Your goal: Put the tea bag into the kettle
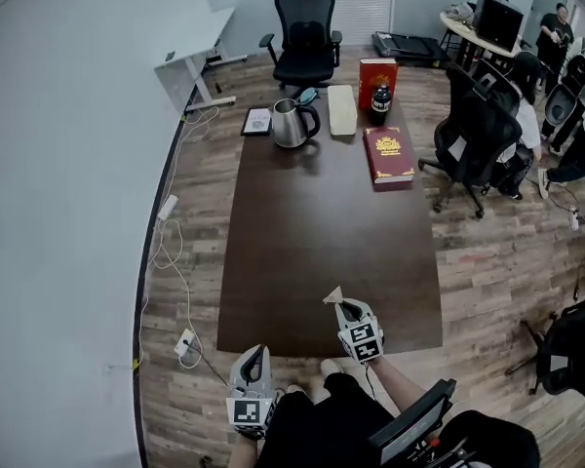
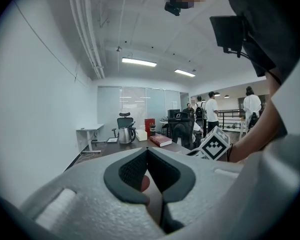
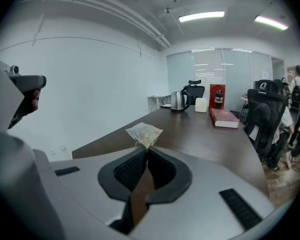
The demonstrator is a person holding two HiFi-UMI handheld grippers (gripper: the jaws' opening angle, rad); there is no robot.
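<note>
The long dark table [image 1: 322, 232] takes up the middle of the room, and most of its top is bare. An office chair [image 1: 304, 37] stands past its far edge. What is on the table sits at the far end. The steel kettle [image 1: 291, 123] is near the far left corner, and a flat framed card [image 1: 257, 121] lies just beside it at the corner. A cream box [image 1: 342, 110], a dark jar [image 1: 380, 99] and an upright red box [image 1: 377, 74] are along the far edge. A red book [image 1: 388, 156] lies flat toward the right edge.

The right gripper [image 1: 339, 305] hangs over the near edge, right of middle, with its jaws pressed together on the tea bag [image 3: 145, 133]. It pinches the bag at the lower corner, and the pouch stands up above the tips. The left gripper [image 1: 256, 354] is off the near edge by the person's lap. Its jaws are pressed together on nothing.

The tea bag is therefore well apart from the kettle, with the whole length of the table between them. The grip is on one small corner of a soft bag, so a quick swing or a loosened squeeze could let it slip and drop onto the table. Whether the kettle's lid is open cannot be told from here. If it is down, the bag will have nowhere to go until the left gripper lifts it. A narrow mouth could also catch the pouch on the rim.
</note>
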